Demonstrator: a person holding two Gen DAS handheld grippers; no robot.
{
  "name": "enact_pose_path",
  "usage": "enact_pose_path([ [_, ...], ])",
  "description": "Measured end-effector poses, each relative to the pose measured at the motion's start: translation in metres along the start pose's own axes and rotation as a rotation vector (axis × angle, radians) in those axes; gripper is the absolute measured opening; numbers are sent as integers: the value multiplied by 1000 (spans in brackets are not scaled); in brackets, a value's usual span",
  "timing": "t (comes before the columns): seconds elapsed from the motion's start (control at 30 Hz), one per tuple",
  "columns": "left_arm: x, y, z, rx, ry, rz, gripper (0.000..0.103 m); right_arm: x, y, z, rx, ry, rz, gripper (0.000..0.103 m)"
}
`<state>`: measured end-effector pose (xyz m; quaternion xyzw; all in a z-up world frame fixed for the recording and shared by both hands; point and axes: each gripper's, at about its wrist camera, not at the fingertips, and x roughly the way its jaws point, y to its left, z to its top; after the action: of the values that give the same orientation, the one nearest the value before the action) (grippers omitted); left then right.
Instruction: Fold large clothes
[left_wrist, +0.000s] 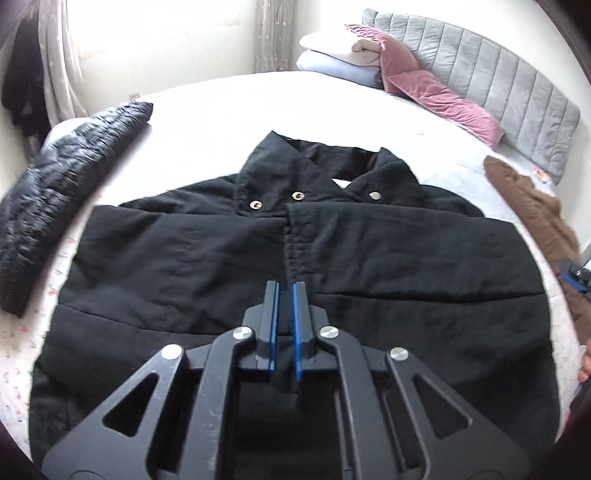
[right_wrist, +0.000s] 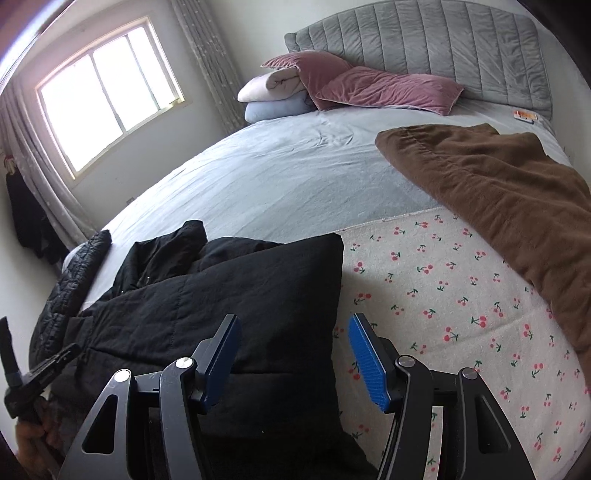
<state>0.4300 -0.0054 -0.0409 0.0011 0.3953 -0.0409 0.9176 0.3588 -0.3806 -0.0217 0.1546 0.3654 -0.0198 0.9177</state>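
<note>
Lying spread face-up across the bed (right_wrist: 258, 177), black jacket (left_wrist: 295, 258) with sleeves folded in over the chest, quilted black coat (left_wrist: 62, 199) just beside its left shoulder, brown garment (right_wrist: 498, 206) off its other side, pink pillows (right_wrist: 369, 86) and grey headboard (right_wrist: 443, 40) well beyond its collar. Hovering low over the jacket's middle seam, left gripper (left_wrist: 285, 288) with blue pads nearly pressed together, nothing visibly pinched; right gripper (right_wrist: 293, 354) spread wide, straddling the jacket's folded edge. Visible only from the right wrist: cherry-print sheet (right_wrist: 443, 295) beside the jacket, window (right_wrist: 107, 88) far behind.
</note>
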Motion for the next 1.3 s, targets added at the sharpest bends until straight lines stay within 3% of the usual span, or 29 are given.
enact_pose_path([
  [0.1, -14, -4, 3, 5, -69, -140, 23, 14, 15, -1, -6, -30, 28, 43],
  [0.17, -15, -12, 1, 35, -114, -253, 27, 29, 26, -4, -25, -24, 33, 43],
  [0.2, -8, -17, 0, 63, -94, -282, 27, 39, 32, -7, -49, -13, 18, 43],
  [0.3, 33, -26, -16, 104, 47, -294, 27, 78, 35, -18, -107, 42, -89, 42],
  [0.37, 47, -21, -29, 98, 44, -331, 27, 100, 25, -26, -94, 91, -114, 42],
  [0.5, 38, -14, -27, 56, 43, -356, 27, 92, 32, -23, -127, 100, -161, 44],
  [0.57, 27, -13, -24, 57, 73, -327, 39, 75, 37, -23, -154, 126, -158, 44],
  [0.63, 4, -13, -22, 96, 85, -328, 71, 48, 37, -22, -160, 153, -94, 47],
  [0.7, -20, -9, -21, 128, 89, -284, 80, 17, 34, -19, -153, 161, -52, 55],
  [0.87, -86, 22, -26, 94, 125, -286, 83, -78, 22, -13, -129, 119, -31, 69],
  [1.0, -135, 49, -37, 66, 131, -269, 86, -143, 20, -25, -173, 114, -56, 72],
  [1.13, -182, 76, -56, 51, 125, -232, 94, -196, 23, -51, -217, 126, -50, 74],
  [1.3, -226, 106, -90, 71, 128, -221, 94, -235, 28, -96, -266, 143, -9, 78],
])
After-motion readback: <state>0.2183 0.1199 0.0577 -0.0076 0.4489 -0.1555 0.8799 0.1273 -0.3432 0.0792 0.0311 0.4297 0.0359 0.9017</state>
